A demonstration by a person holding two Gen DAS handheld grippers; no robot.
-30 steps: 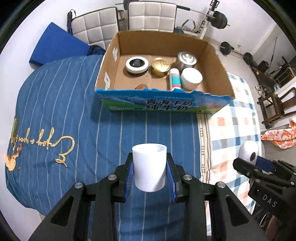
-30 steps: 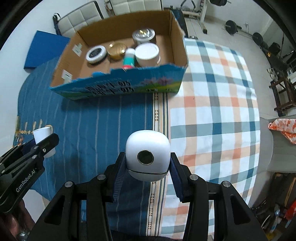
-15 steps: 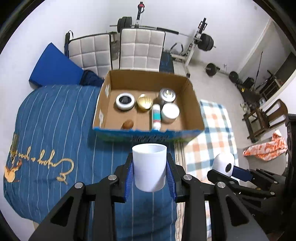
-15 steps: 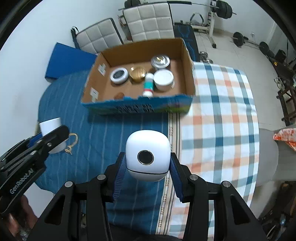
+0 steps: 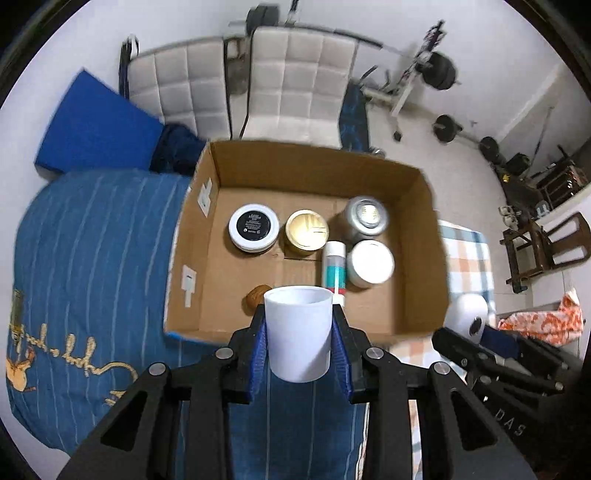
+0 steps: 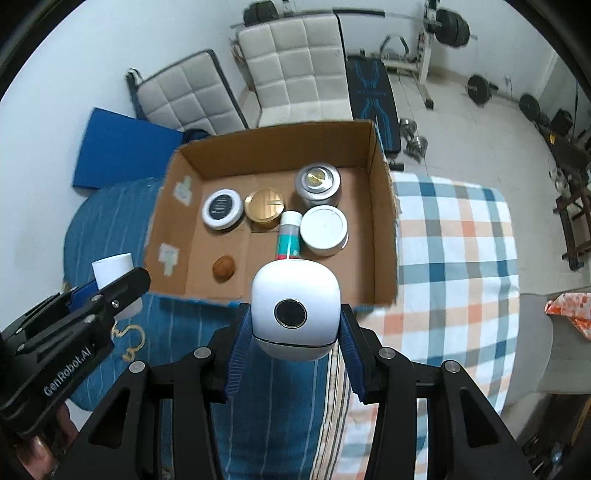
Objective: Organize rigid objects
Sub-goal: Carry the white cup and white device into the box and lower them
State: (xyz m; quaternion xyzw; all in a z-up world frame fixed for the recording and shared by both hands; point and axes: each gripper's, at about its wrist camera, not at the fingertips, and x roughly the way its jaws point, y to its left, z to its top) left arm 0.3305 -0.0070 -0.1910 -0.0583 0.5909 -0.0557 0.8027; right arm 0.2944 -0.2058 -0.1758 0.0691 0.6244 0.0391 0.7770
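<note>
My left gripper [image 5: 299,343] is shut on a white cup [image 5: 298,332] and holds it in the air at the near edge of an open cardboard box [image 5: 424,229]. My right gripper [image 6: 293,328] is shut on a rounded white device with a dark lens [image 6: 294,312], also at the box's near edge [image 6: 384,221]. The box holds a black-lidded tin [image 5: 253,227], a gold tin [image 5: 306,232], a silver can [image 5: 364,218], a white tin [image 5: 370,263], a teal tube [image 5: 334,267] and a brown walnut-like thing [image 5: 256,295]. The cup also shows in the right wrist view [image 6: 114,271].
The box stands on a bed with a blue striped cover [image 5: 92,258] at the left and a checked sheet [image 6: 454,258] at the right. Two white padded chairs [image 5: 295,85], a blue mat [image 5: 96,129] and gym weights [image 6: 443,22] stand behind the bed.
Both grippers have moved up and forward towards the box with their objects. The box now looks larger and I see straight down into it.
</note>
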